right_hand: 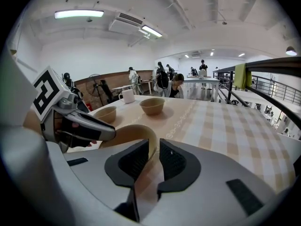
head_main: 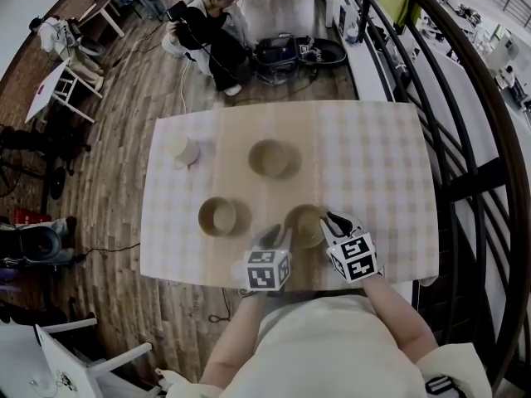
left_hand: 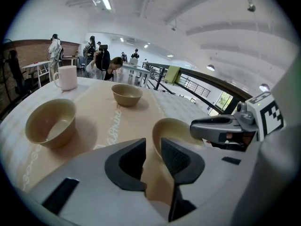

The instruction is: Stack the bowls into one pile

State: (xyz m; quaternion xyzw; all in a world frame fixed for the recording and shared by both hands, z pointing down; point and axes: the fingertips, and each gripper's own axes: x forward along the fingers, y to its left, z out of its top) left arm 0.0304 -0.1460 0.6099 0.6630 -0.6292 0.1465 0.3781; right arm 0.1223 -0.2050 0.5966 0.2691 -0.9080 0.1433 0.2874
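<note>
No legible text anywhere; only cursive print on runner (left_hand: 109,122), too blurred to read.

- Right gripper (right_hand: 154,150): 2 dark jaws closed on the near rim of the near bowl (right_hand: 131,134), which is tan.
- Left gripper (right_hand: 106,132): enters from the left with its marker cube, its fingertip at the same bowl's opposite rim.
- Table (right_hand: 225,126): checked cloth with a tan strip.
- 2 more tan bowls stand apart behind, the left bowl (right_hand: 104,113) and the far bowl (right_hand: 152,106), with a white mug (right_hand: 127,96) beyond.
- Background: people (right_hand: 165,81), and a railing (right_hand: 268,93) at right.
</note>
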